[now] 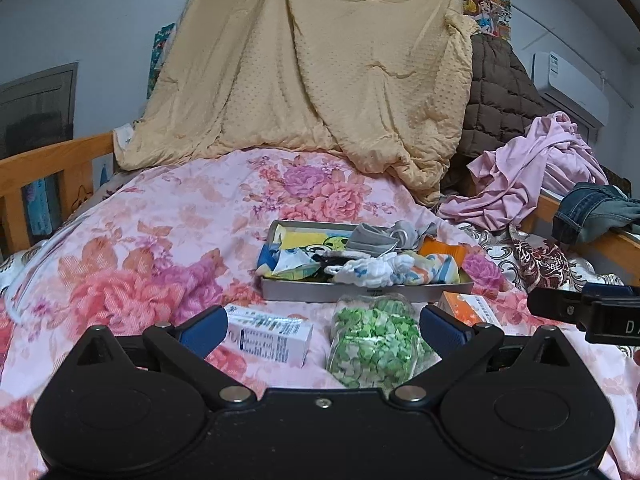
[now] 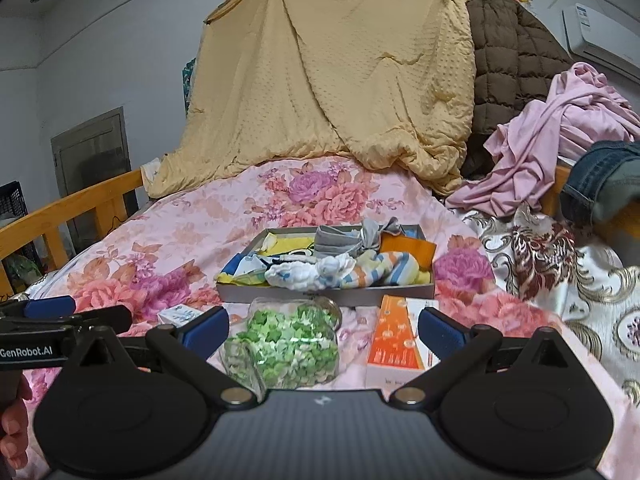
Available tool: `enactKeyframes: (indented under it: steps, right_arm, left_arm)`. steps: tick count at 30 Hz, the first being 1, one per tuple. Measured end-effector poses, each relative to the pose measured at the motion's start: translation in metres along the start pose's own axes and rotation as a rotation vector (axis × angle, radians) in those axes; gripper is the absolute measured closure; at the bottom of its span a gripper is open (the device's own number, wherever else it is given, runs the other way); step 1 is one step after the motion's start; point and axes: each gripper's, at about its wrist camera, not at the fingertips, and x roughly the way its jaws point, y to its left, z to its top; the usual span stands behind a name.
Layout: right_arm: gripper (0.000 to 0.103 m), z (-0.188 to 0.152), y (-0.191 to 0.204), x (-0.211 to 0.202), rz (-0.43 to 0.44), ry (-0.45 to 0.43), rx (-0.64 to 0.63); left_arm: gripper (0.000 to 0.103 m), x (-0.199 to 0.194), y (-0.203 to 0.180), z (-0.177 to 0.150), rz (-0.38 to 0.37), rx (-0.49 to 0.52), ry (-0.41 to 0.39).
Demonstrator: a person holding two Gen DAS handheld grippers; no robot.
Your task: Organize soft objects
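While both grippers are held low over the floral quilt | left gripper: jaws spread wide, nothing gripped | right gripper: likewise spread, empty | soft cloths: piled in the grey tray beyond the jar of green stars

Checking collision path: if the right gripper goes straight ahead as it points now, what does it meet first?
Likely the clear jar of green stars, lying between the open right gripper fingers; the grey tray sits behind. Depth is uncertain.

Crumpled socks and cloths, seemingly loose, fill the grey tray.
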Motion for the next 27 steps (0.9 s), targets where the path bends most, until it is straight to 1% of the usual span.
enactKeyframes:
  steps: [4, 10, 13, 17, 23, 27]
  right_arm:
    - [0.000, -0.015, 0.003, -0.006, -0.013, 0.008, 0.000]
    - [0.000, -0.033, 0.009, -0.011, -0.024, 0.010, -0.002]
    - [0.000, -0.041, 0.009, -0.012, -0.015, 0.007, 0.011]
    - [0.000, -0.053, 0.012, -0.014, 0.004, -0.006, 0.002]
    - [0.000, -0.059, 0.013, -0.011, 0.028, 0.012, 0.012]
    - [0.000, -0.060, 0.009, -0.010, 0.015, 0.008, 0.035]
  left_arm:
    - [0.001, -0.007, 0.000, -0.009, -0.002, 0.022, -0.003]
    - [0.001, -0.011, 0.002, -0.025, 0.015, -0.012, 0.028]
    - [0.001, -0.009, 0.003, -0.033, 0.010, -0.020, 0.061]
    - [0.001, -0.008, 0.000, -0.041, 0.008, 0.000, 0.070]
    - [0.001, -0.010, -0.003, -0.049, 0.017, 0.018, 0.054]
    - [0.001, -0.013, -0.001, -0.049, 0.028, -0.011, 0.036]
